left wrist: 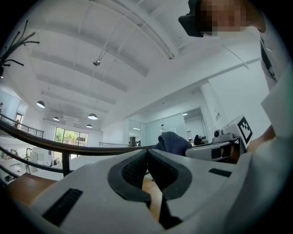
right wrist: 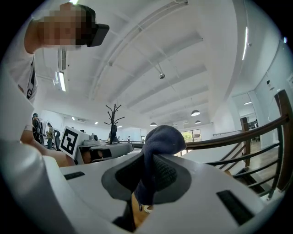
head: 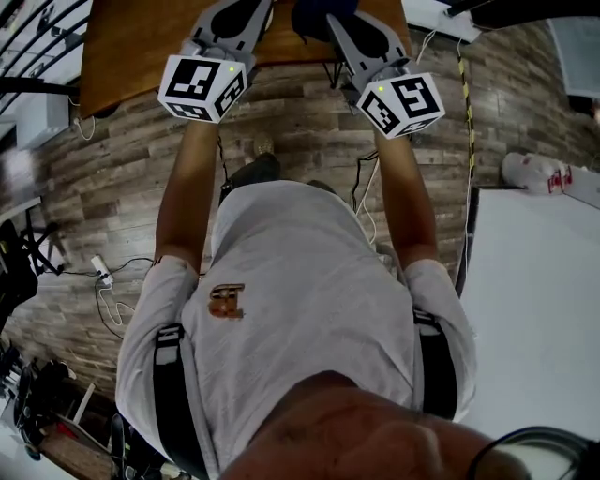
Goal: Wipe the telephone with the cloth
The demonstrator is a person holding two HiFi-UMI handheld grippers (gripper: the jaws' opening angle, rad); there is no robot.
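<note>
No telephone shows in any view. A dark blue cloth (right wrist: 161, 139) bunches up out of my right gripper (right wrist: 147, 165), whose jaws are shut on it. In the left gripper view the same cloth (left wrist: 173, 141) shows just beyond my left gripper (left wrist: 147, 154), whose jaws meet at the tips with nothing between them. In the head view both grippers are held up side by side over the edge of a wooden table (head: 131, 42), the left gripper (head: 246, 17) beside the right gripper (head: 339, 23), with the cloth (head: 314, 17) between them.
Both gripper cameras point upward at a white ceiling with lamps. A dark railing (right wrist: 274, 132) and a coat stand (right wrist: 112, 119) show beyond. In the head view, cables (head: 111, 281) lie on the plank floor and a white surface (head: 534, 309) stands at the right.
</note>
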